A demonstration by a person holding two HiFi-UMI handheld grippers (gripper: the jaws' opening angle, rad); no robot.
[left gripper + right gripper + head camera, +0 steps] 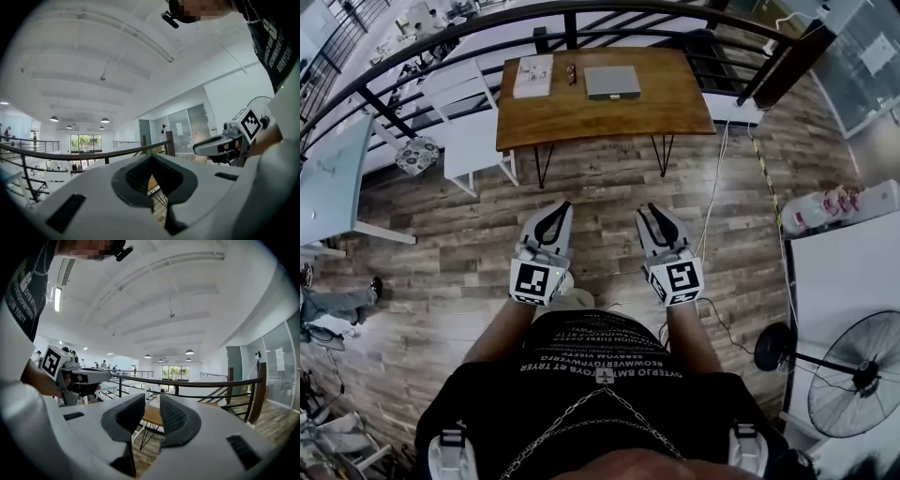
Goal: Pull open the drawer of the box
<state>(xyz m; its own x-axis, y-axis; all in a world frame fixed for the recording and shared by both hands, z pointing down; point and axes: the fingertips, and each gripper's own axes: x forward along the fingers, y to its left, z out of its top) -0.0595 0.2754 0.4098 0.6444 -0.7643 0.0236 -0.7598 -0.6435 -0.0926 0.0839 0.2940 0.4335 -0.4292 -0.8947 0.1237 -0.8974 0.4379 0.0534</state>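
The box with the drawer is well ahead of the person, on the brown wooden desk (675, 105) with thin black legs by the black metal railing (572, 19). I take it to be the flat grey rectangular box (612, 82) near the desk's middle. A flat white box (533, 75) lies just to its left, and from here I can't make out a drawer front or handle on either.

Both grippers are held out level in front of the person's chest, over bare wood-plank floor (609, 178) and well apart from the desk. The left gripper (557, 208) has its fingers (133, 178) clenched tip to tip on nothing. The right gripper (650, 212) has its fingers (178, 420) released, a narrow gap between the pads with only the desk showing through.

The step in hand looks like the approach. To do it well, I'd walk up square to the desk, find which face carries the drawer, and brace the box with one gripper. The box looks light, so unbraced it may slide instead of opening.
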